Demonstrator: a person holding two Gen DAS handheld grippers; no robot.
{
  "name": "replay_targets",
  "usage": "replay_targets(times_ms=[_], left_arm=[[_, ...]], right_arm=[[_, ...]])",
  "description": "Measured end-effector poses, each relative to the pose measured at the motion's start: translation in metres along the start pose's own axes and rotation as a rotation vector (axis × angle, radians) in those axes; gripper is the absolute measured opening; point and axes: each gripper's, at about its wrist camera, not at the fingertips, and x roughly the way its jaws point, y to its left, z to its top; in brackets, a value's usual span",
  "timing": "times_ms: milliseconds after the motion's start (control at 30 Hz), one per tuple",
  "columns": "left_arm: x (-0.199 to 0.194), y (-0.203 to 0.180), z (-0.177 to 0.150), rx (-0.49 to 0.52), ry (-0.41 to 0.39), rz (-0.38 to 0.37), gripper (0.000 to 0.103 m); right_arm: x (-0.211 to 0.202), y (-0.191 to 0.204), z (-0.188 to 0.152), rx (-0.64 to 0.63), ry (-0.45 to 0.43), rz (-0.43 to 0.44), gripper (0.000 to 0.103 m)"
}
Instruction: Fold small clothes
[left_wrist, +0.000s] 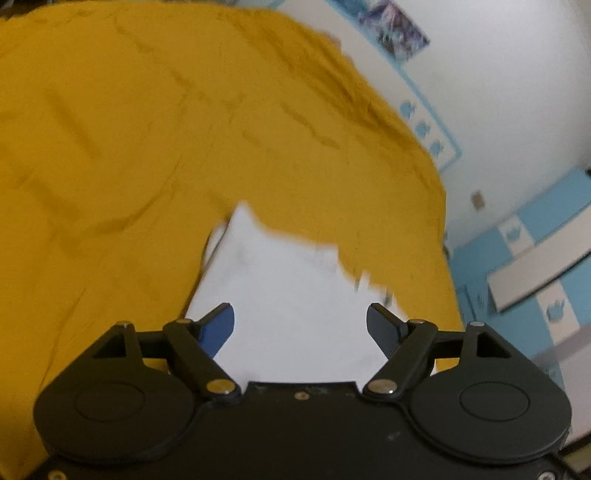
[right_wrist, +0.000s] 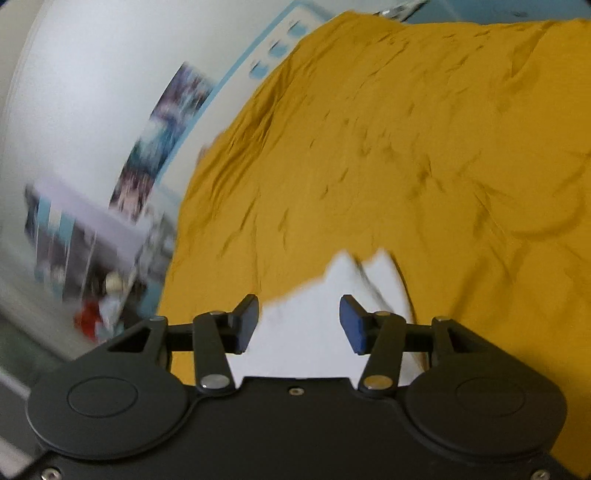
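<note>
The left tool (left_wrist: 300, 325) and right tool (right_wrist: 299, 323) are spread, pinching nothing. A white garment (left_wrist: 288, 288) is seen below both, laid on the yellow sheet (left_wrist: 129, 147).

— Soft, even light, no hard shadows; only faint creases on the yellow sheet (left_wrist: 155, 140)
— Blurry though: the white cloth (right_wrist: 317, 317) smears, the shelves (right_wrist: 81, 251) streak, and the walls bend at the edges
</note>
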Motion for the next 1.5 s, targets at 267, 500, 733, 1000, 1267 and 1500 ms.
replay_targets(times_ms=[267,500,733,1000,1267,1500], left_arm=[[-0.049,0.036,-0.089,-0.125,0.155,0.015,0.091],[-0.021,0.055,-0.11,-0.265,0.166,0.01,0.094],[-0.002,0.055,-0.097,-0.282,0.132,0.007,0.103],[0.027,0.045,-0.082,-0.327,0.066,0.021,0.023],[0.012,0.037,-0.071,-0.34,0.062,-0.041,0.013],[-0.05,-0.002,-0.071,-0.191,0.088,-0.065,0.011]], right_arm=[[-0.078,-0.03,-0.066,0.049,0.086,-0.041,0.053],[-0.049,-0.056,-0.077,0.169,0.107,-0.079,0.054],[-0.013,-0.055,-0.082,0.225,0.086,-0.08,0.054],[0.005,-0.047,-0.079,0.224,0.043,-0.113,0.035],[-0.015,-0.026,-0.069,0.162,0.016,-0.116,0.013],[-0.084,0.001,-0.07,0.104,-0.037,-0.041,0.005]])
